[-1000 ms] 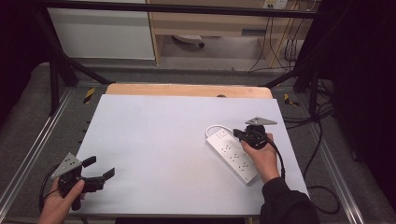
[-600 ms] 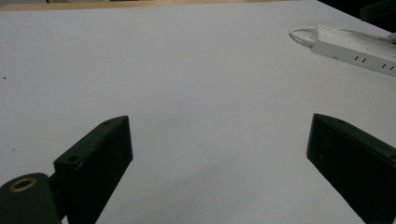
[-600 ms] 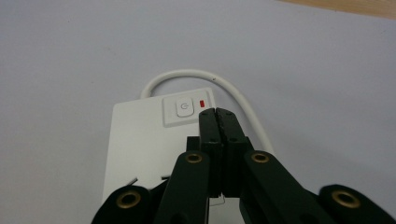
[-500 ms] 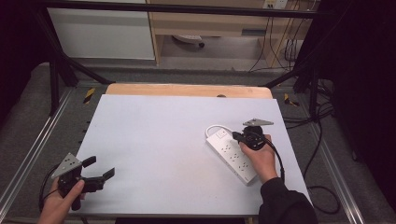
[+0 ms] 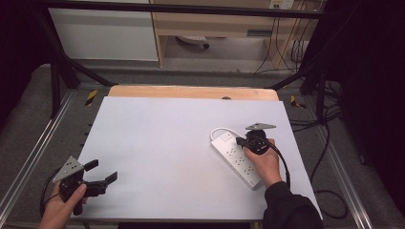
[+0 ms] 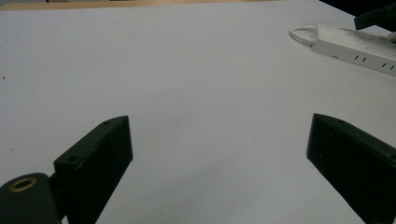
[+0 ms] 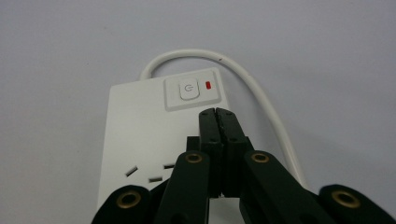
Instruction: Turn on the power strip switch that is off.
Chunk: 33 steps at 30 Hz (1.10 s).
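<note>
Power strip [image 5: 237,158] lies flat at the right side of the white counter [image 5: 167,143], running diagonally, its white cord [image 7: 261,93] looping round the far end. Right tool [image 5: 240,141] sits over that end, jaws pressed fully together, nothing between them; tips just short of the power button [image 7: 188,89], beside which a red light [image 7: 208,85] glows. Left tool [image 5: 102,174] rests at the near left corner, well apart from the strip, jaws spread wide and empty.

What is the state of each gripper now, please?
Left gripper: open, holding nothing, over the table.
Right gripper: closed, holding nothing, above the power strip near its button.
</note>
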### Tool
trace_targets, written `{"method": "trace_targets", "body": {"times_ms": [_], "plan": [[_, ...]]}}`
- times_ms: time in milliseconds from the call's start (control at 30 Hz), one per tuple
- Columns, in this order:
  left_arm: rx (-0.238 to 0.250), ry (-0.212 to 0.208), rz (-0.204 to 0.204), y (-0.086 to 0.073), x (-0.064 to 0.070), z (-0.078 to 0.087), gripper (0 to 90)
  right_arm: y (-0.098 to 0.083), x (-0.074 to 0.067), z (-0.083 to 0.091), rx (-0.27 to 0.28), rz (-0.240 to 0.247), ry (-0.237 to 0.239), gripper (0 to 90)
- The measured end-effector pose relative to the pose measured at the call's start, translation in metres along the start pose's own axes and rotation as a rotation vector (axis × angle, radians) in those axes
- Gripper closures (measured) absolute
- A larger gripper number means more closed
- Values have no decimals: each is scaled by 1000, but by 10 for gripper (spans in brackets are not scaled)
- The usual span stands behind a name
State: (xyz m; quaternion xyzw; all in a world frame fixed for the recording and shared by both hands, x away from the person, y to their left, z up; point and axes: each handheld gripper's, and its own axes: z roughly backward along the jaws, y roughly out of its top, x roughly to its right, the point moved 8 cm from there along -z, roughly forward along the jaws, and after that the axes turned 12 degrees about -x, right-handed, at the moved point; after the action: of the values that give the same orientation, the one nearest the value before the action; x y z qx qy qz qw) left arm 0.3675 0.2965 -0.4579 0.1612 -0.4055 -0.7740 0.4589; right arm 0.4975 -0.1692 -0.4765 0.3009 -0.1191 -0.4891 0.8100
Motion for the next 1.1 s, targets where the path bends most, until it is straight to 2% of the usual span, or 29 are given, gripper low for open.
{"method": "trace_targets", "body": {"times_ms": [1100], "plan": [[-6,-3,-3,-1,1,-1,72,-4,0,-6,16,-30,23,900]]}}
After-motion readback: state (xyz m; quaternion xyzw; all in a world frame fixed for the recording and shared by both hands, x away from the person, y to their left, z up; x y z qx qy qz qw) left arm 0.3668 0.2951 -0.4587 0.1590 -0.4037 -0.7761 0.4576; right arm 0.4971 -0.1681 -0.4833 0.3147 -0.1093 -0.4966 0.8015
